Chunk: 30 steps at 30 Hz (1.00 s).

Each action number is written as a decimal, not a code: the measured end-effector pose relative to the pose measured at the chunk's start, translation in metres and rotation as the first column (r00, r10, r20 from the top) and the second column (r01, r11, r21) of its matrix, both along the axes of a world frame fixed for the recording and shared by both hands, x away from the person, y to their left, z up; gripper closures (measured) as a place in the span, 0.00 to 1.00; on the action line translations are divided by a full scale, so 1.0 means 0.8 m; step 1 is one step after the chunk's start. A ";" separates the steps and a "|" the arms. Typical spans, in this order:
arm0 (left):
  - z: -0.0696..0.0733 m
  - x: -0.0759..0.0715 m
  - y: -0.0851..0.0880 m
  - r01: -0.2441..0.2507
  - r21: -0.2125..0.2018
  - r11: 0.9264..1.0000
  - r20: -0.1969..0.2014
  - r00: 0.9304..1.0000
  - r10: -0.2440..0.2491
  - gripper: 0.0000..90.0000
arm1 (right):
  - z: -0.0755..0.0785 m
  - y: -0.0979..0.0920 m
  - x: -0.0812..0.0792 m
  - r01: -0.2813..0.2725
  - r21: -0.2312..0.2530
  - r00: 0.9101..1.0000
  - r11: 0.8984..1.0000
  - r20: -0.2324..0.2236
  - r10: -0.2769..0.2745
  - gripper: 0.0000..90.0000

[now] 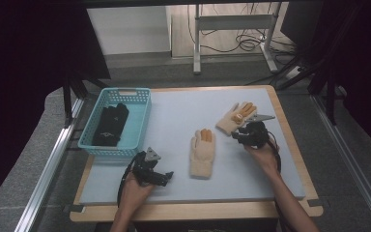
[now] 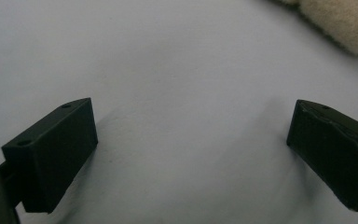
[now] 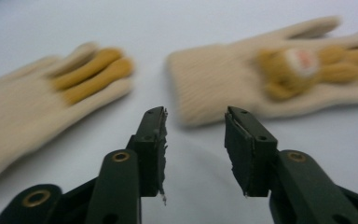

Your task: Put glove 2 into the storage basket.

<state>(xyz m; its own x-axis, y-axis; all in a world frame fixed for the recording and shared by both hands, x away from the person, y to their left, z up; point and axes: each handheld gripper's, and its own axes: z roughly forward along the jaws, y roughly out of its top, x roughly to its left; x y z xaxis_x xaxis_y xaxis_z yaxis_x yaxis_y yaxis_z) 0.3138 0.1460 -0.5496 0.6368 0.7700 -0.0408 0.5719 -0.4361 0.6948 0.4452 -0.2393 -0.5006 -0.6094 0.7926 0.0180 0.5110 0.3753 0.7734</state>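
Blue basket (image 1: 137, 123) holds black gloves (image 1: 111, 124); left gripper (image 2: 191, 140) jaws wide, right gripper (image 3: 195, 140) jaws part-open, both empty.

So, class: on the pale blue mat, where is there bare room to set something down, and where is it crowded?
Bare: the pale blue mat between the turquoise plastic basket and the two cream knitted gloves, and the near strip between both hands. Crowded: the right side, where the right gripper, jaws apart, sits at the farther glove's cuff. The basket holds black gloves.
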 end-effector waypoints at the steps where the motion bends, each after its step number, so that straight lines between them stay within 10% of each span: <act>1: 0.000 0.000 0.000 0.000 0.000 1.000 0.000 1.000 0.000 0.02 | 0.002 -0.003 0.007 0.016 -0.002 1.000 1.000 0.003 -0.016 0.59; 22: 0.000 0.000 0.000 -0.002 -0.004 1.000 -0.001 1.000 0.002 0.02 | -0.019 0.002 0.094 0.145 -0.082 0.988 0.986 0.059 -0.141 0.39; 30: 0.000 0.000 0.000 -0.003 -0.004 1.000 -0.001 1.000 0.003 0.02 | -0.027 0.014 0.092 0.142 -0.125 0.988 0.982 0.079 -0.133 0.63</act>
